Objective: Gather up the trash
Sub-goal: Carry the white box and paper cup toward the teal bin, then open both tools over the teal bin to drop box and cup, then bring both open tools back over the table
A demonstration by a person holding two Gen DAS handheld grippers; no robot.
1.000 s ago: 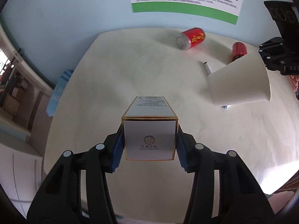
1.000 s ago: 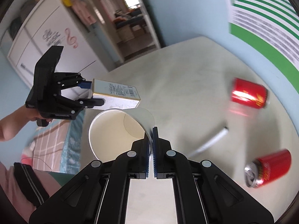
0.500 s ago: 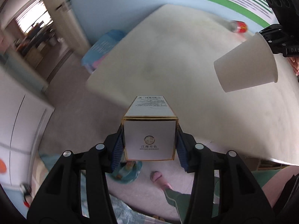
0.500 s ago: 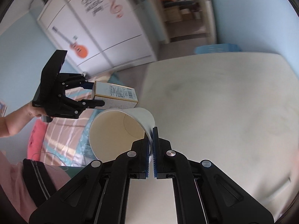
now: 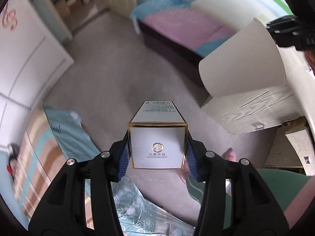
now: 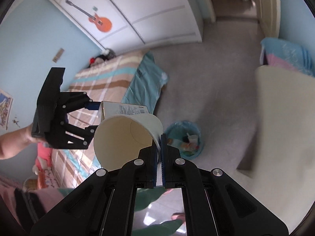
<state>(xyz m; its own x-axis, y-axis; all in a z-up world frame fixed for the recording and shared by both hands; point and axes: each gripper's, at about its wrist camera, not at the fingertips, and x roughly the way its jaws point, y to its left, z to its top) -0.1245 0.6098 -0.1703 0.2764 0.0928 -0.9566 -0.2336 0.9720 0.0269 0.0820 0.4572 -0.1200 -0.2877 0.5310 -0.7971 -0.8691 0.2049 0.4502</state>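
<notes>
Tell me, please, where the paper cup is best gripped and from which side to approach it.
Grip the paper cup by its rim wall, one finger inside the open mouth and one outside, coming from the mouth side. The wall is thin and the body wide, so pinching the rim suits narrow jaws. The right hand-held gripper holds it this way.

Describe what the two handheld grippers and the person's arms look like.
Both the left gripper and the right gripper are matte black linkage frames with silver rivets and ribbed blue pads. A boxy black body sits behind the left one. The forearm holding it is bare, no sleeve showing.
</notes>
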